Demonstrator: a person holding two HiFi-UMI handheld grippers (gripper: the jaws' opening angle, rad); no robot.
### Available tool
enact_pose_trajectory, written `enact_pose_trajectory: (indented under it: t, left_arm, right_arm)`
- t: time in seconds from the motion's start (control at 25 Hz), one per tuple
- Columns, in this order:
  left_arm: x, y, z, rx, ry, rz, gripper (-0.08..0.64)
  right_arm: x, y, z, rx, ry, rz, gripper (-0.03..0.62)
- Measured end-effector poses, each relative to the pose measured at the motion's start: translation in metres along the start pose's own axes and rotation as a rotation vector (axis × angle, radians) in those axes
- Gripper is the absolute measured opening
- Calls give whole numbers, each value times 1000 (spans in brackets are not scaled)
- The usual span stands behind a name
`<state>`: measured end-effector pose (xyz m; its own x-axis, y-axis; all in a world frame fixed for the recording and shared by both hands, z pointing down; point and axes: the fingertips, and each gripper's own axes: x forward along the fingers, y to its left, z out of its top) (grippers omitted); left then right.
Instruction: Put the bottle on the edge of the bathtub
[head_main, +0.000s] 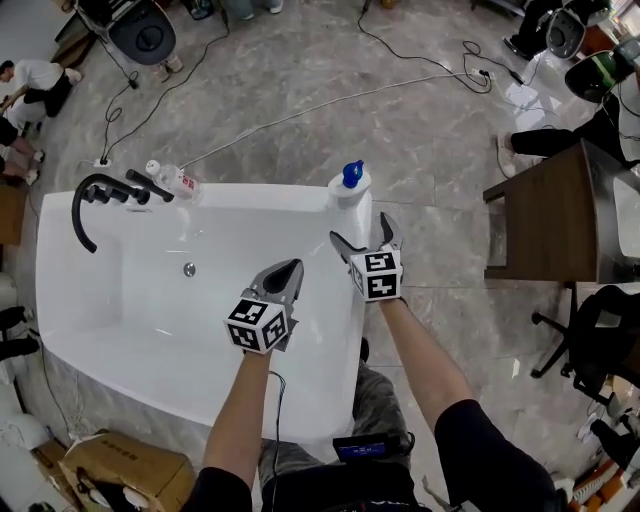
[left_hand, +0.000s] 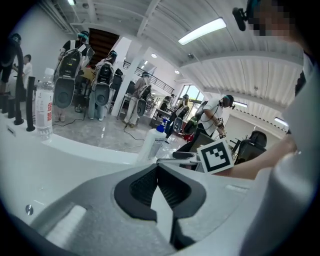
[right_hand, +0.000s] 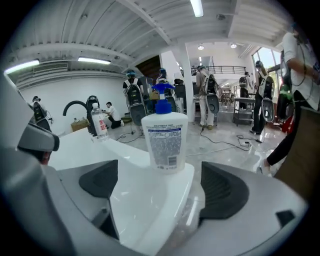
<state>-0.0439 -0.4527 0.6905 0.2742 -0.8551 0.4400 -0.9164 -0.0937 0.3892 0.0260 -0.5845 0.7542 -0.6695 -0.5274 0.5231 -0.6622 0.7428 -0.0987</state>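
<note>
A white pump bottle (head_main: 350, 183) with a blue top stands upright on the far right corner of the white bathtub's rim (head_main: 260, 196). My right gripper (head_main: 363, 236) is open just short of it, over the rim, its jaws wide apart and touching nothing. In the right gripper view the bottle (right_hand: 165, 140) stands free beyond the gripper (right_hand: 165, 187), with only rim between the pads. My left gripper (head_main: 284, 274) hovers over the tub's inside, shut and empty. In the left gripper view its jaws (left_hand: 161, 192) meet, and the bottle (left_hand: 150, 145) shows ahead.
A black faucet (head_main: 96, 194) and a clear water bottle (head_main: 172, 180) sit on the tub's far left rim. A brown wooden table (head_main: 540, 225) stands to the right. Cables cross the marble floor. A cardboard box (head_main: 120, 466) lies at the near left. People stand around.
</note>
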Motion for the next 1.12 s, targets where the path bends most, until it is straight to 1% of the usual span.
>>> enact_pose_trajectory:
  t: [0.08,0.16,0.2,0.24,0.32,0.4,0.48,0.56,0.6,0.68,0.8,0.96,1.12]
  left_arm:
    - [-20,-14,-11,-18,36,14,9]
    - [-42,-32,-18,-43,55,18,9]
    - [-54,-42,-19,-48,60,8,9]
    - [-66,-53,-19,-38,64,-10,9]
    - [-87,-77,-14,12,68,-67,9]
    - [-108,-109,-13,69,61,-133,9]
    - [-133,-132,-13,136,56,-182,9]
    - [-166,-144,-15,197,57,-225,9]
    - [-185,-148,-18,215,55,-247,9]
    - [-223,-156,-25,231,42,-286,9]
    - [-275,-161,-40,235,26,-325,9]
    - [-330,-162,-55,241,1,-364,9]
    - [-376,-170,-70,276,2,-402,9]
  right_arm:
    - [-35,13,-5,25,30,29,514]
    - [-76,25,-2,58,36,42,499]
    - [-98,30,3,72,27,32,436]
    - [-119,35,10,82,9,11,307]
    - [-160,46,27,86,-35,-19,129]
    - [-209,62,36,78,-61,1,70]
    - [-257,82,39,61,-77,8,39]
    - [-296,105,34,64,-91,-25,23]
    - [-314,117,29,77,-94,-46,17]
    - [-348,142,16,107,-89,-73,14]
    - [-393,186,2,136,-89,-66,14]
    - [-436,244,-8,117,-90,-60,14]
    - [-475,283,-19,103,-91,-81,14]
